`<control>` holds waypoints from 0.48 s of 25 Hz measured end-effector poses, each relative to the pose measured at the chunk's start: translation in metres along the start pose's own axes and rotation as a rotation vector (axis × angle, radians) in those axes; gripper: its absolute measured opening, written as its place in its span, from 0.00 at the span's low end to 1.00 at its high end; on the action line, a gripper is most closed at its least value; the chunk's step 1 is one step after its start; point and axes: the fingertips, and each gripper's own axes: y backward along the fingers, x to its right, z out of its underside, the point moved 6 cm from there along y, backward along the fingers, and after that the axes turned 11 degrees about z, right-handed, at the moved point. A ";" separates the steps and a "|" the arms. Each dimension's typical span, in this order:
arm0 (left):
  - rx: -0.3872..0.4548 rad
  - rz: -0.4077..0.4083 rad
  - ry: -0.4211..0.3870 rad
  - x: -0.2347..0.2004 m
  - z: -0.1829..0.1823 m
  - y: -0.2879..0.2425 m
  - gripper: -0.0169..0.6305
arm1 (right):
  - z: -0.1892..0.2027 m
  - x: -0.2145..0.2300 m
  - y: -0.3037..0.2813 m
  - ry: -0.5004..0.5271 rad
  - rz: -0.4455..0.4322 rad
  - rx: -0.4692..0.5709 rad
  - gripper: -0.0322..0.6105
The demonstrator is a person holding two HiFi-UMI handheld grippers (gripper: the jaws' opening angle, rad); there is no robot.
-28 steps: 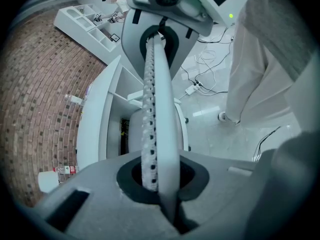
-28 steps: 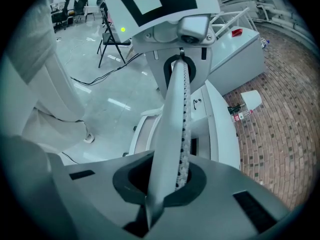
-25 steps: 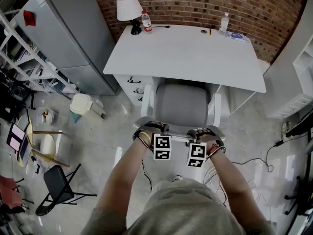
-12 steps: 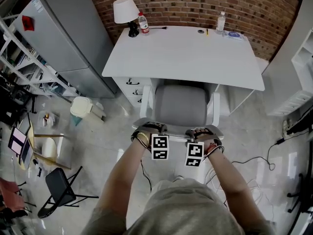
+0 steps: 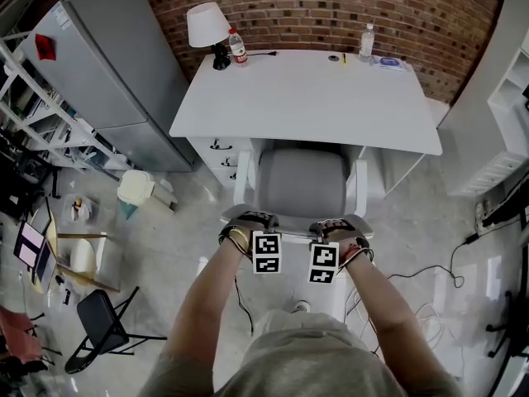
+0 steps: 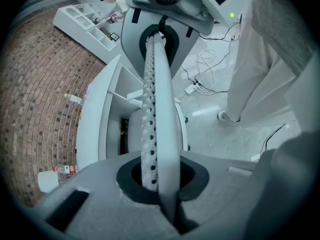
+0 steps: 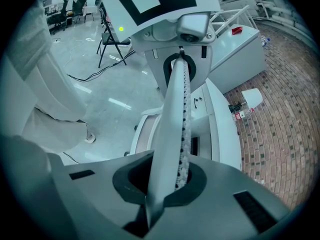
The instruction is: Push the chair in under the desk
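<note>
Pushing is the step in hand. At the left end of the chair (image 5: 302,180) back, the left gripper (image 6: 152,74) has its jaws fully together with nothing between them. The seat lies directly ahead of both grippers, its front edge about level with the near edge of the counter (image 5: 306,98); most of the chair is not yet under. At the right end, the right gripper (image 7: 181,94) is likewise closed and empty. Next move, as judged: advance both grippers evenly, keeping the chair square to the counter.
</note>
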 end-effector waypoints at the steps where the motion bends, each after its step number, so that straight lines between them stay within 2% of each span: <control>1: 0.000 0.000 0.000 0.000 0.000 0.001 0.05 | 0.000 0.000 0.000 0.000 -0.003 -0.002 0.07; 12: -0.006 0.014 0.018 -0.003 0.002 0.000 0.05 | 0.001 0.002 -0.003 0.032 0.021 -0.030 0.07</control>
